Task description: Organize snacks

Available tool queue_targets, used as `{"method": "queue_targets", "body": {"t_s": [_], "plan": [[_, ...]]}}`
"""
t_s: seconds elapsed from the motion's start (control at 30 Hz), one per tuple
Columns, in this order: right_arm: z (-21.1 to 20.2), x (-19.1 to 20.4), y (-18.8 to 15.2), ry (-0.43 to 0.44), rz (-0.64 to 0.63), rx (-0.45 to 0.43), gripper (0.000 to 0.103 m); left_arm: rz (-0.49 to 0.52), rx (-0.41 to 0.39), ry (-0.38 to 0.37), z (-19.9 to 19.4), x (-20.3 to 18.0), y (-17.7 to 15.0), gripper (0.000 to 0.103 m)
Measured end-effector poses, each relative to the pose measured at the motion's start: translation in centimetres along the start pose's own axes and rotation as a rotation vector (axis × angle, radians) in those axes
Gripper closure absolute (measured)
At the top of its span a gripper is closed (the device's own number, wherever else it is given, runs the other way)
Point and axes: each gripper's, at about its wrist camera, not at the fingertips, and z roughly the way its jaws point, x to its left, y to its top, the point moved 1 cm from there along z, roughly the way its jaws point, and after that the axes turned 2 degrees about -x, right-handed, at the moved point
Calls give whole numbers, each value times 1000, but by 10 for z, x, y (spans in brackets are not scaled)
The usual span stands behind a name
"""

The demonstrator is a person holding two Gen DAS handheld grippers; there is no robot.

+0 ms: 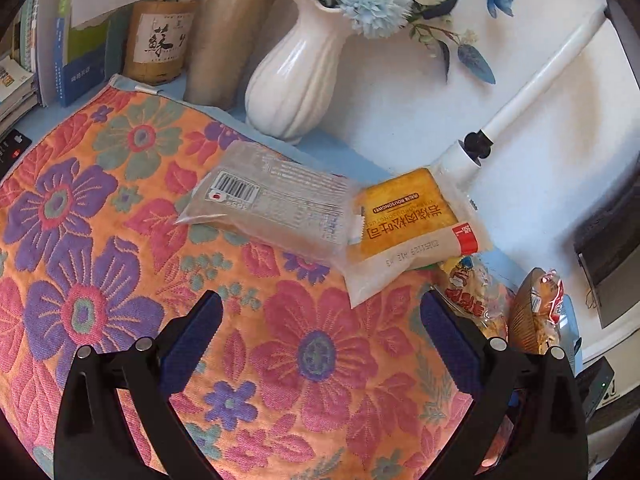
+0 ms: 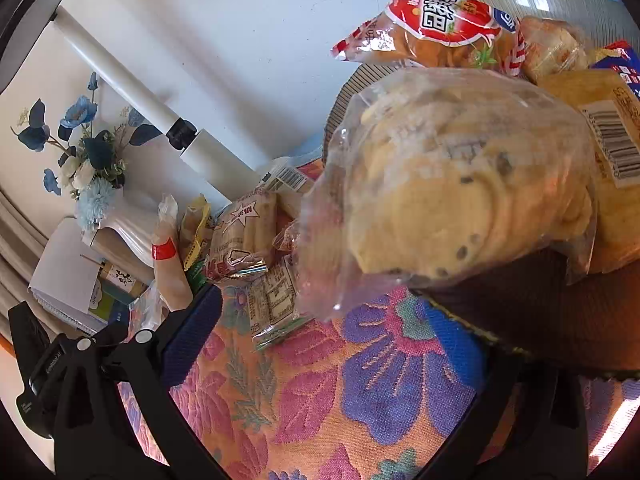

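The yellow packet [image 1: 404, 216], at two o'clock in the left wrist view, carries upside-down Chinese characters, a small dark strip of Latin letters too fine to read surely, and a red tab with "1". The clear packet [image 1: 272, 200] beside it, at twelve o'clock, shows a barcode and blurred print. The bamboo pot [image 1: 158, 42], at eleven o'clock, bears brushed calligraphy. In the right wrist view, a star on the bar pack [image 2: 240, 236] at nine o'clock reads "50g"; the red bag [image 2: 436, 24] at one o'clock has large white characters.
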Motion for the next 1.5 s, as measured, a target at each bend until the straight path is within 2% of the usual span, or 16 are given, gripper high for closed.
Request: {"method": "queue_targets", "body": {"t_s": [0.1,0.17,0.37,0.5,0.6,0.67,0.8,0.93,1.03,1.1,1.17,1.3,1.37,1.5], "plan": [[-2,0,2,-46,-27,-15,3,133,39,10,20,-34,-8,5],[-6,-4,1,-10,-8,-25,3,190,63,0,32,-55,-16,5],[-27,-31,4,59,96,-92,3,285,122,-30,63,-113,-37,5],[-28,-32,4,62,91,-96,3,394,140,19,83,-144,-54,5],[-27,-28,4,65,91,-97,3,416,167,27,99,-157,-65,5],[-27,-28,3,64,87,-95,3,425,123,35,100,-161,-67,5],[-24,-24,2,35,76,-86,3,383,128,42,105,-158,-64,5],[-9,-7,3,-80,8,-44,3,378,125,89,93,-140,-66,5],[6,12,5,-189,-97,-16,3,336,124,107,76,-110,-66,5],[20,17,8,-228,-104,5,3,320,119,127,69,-91,-60,5],[25,17,11,-237,-74,-16,3,327,130,93,69,-84,-56,5],[33,18,14,-262,-59,-31,3,459,145,53,78,-94,-54,5],[38,25,12,-293,-98,-15,3,461,150,50,83,-107,-51,5],[39,24,11,-275,-108,-9,3,432,155,62,77,-108,-57,5]]}}
